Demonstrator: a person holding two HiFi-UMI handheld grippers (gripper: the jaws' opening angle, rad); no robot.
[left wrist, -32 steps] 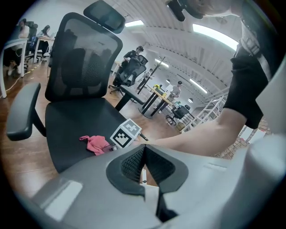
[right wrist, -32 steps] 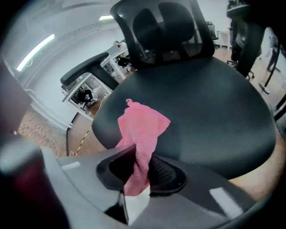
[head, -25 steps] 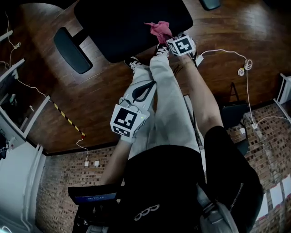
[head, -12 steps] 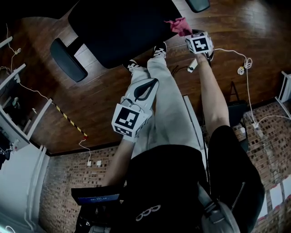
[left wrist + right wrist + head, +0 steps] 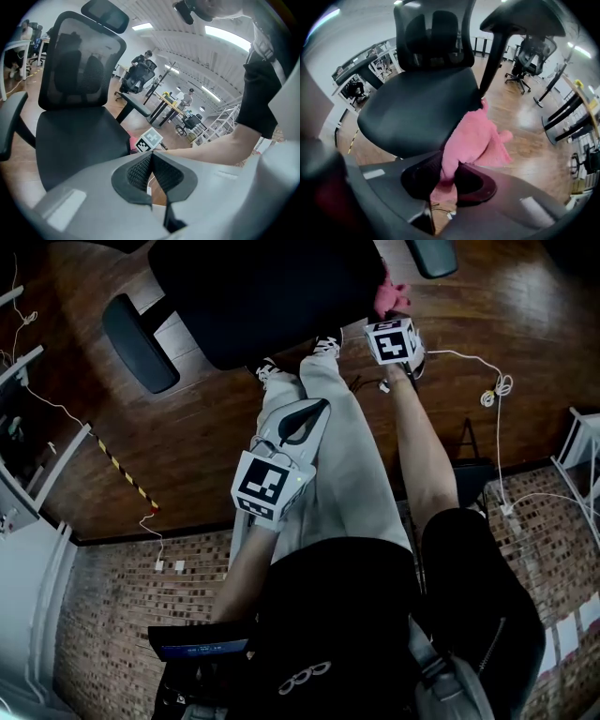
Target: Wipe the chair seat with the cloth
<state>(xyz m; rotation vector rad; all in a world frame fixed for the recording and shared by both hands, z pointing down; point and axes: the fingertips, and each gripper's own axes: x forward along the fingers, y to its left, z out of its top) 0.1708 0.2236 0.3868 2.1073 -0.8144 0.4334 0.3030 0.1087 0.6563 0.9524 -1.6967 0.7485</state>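
Observation:
The black office chair seat (image 5: pixel 258 292) fills the top of the head view; its mesh back and seat (image 5: pixel 419 105) face the right gripper view. A pink cloth (image 5: pixel 471 138) is pinched in my right gripper (image 5: pixel 446 176) and hangs at the seat's right front edge, beside the armrest post. From the head camera the cloth (image 5: pixel 389 296) shows just past my right gripper (image 5: pixel 392 317). My left gripper (image 5: pixel 298 423) is held back over the person's legs, jaws shut with nothing between them (image 5: pixel 150 171), pointing at the seat (image 5: pixel 79 140).
Two padded armrests (image 5: pixel 139 341) (image 5: pixel 433 254) flank the seat. White cables (image 5: pixel 487 381) trail on the wooden floor at right. The person's shoes (image 5: pixel 326 343) stand just before the chair. Other chairs and desks (image 5: pixel 154 93) stand far behind.
My right gripper swept the cloth from the seat's front middle out to the right edge, then drew slightly back. The chair has turned a little. The left gripper stayed put.

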